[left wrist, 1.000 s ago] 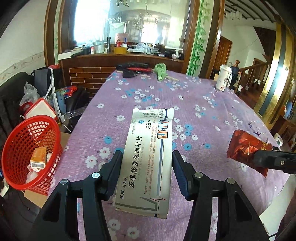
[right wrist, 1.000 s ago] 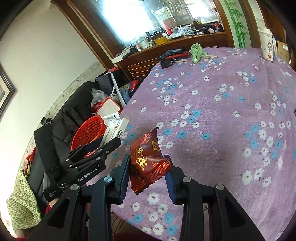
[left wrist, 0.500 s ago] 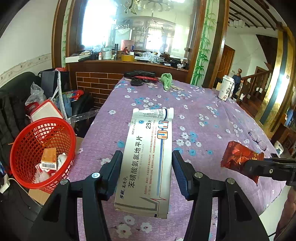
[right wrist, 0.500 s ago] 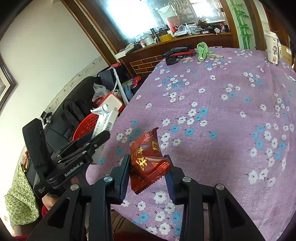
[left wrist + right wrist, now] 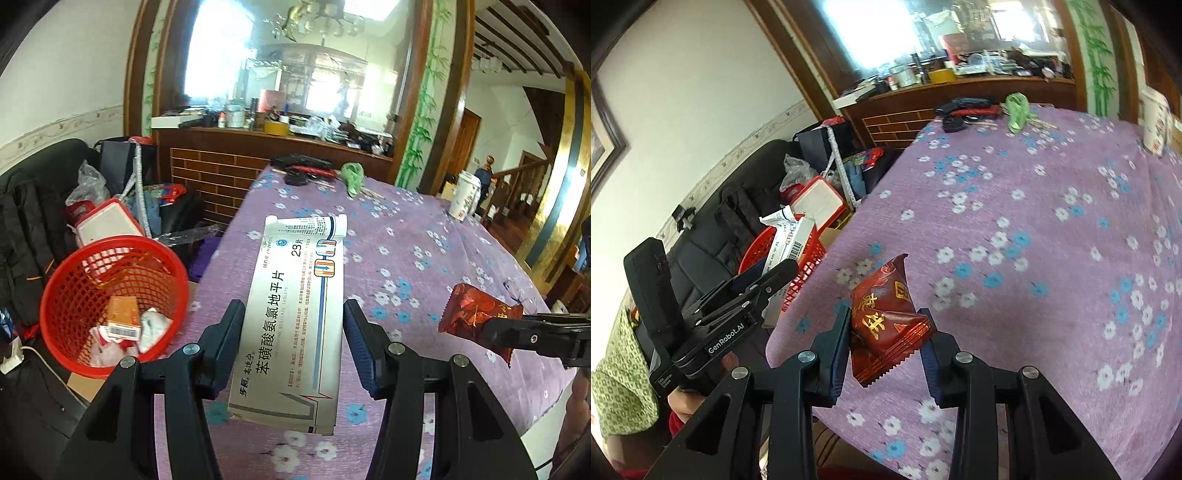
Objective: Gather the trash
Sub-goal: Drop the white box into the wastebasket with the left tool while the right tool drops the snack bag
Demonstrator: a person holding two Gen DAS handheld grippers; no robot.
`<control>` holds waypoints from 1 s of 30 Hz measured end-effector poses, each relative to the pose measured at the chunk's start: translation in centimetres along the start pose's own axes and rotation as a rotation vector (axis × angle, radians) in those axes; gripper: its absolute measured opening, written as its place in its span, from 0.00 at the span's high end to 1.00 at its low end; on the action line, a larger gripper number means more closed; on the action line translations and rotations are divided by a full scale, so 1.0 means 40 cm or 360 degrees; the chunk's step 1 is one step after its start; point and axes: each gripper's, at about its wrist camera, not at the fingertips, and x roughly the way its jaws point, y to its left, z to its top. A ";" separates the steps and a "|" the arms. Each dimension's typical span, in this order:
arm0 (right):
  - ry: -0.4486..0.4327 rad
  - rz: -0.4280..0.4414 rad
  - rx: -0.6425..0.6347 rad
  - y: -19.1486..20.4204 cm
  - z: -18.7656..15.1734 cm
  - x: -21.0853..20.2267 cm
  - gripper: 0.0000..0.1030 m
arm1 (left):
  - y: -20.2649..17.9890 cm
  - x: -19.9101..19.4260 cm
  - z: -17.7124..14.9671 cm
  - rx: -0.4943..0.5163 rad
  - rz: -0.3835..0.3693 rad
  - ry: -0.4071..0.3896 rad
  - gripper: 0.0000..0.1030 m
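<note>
I'm working over a round table [image 5: 424, 236] under a purple flowered cloth, with a cluttered wooden counter behind it and a black sofa along the wall. My left gripper [image 5: 293, 341] is clamped on the long sides of a flattened grey medicine carton [image 5: 295, 314]; its long axis runs straight away from me, the torn flap end pointing out toward the counter. My right gripper [image 5: 886, 338] is pinched shut on a dark red snack wrapper [image 5: 886, 317], one corner standing up, the serrated seam hanging toward me.

What matters next is the red mesh basket [image 5: 110, 302]. It sits off the table's edge, lower down and to the left of the carton, already holding a small orange box [image 5: 123, 319] and what looks like crumpled tissue, though I can't be sure at this blur. The left gripper is clearly the nearer one; in the right wrist view it sits between the wrapper and the basket. I judge the carton goes first, swung left and tipped flap-down over the rim.
</note>
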 end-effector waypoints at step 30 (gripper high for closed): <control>0.0103 0.0161 -0.0437 0.489 0.226 0.394 0.63 | 0.476 0.005 -0.029 -0.0483 0.0371 0.0015 0.48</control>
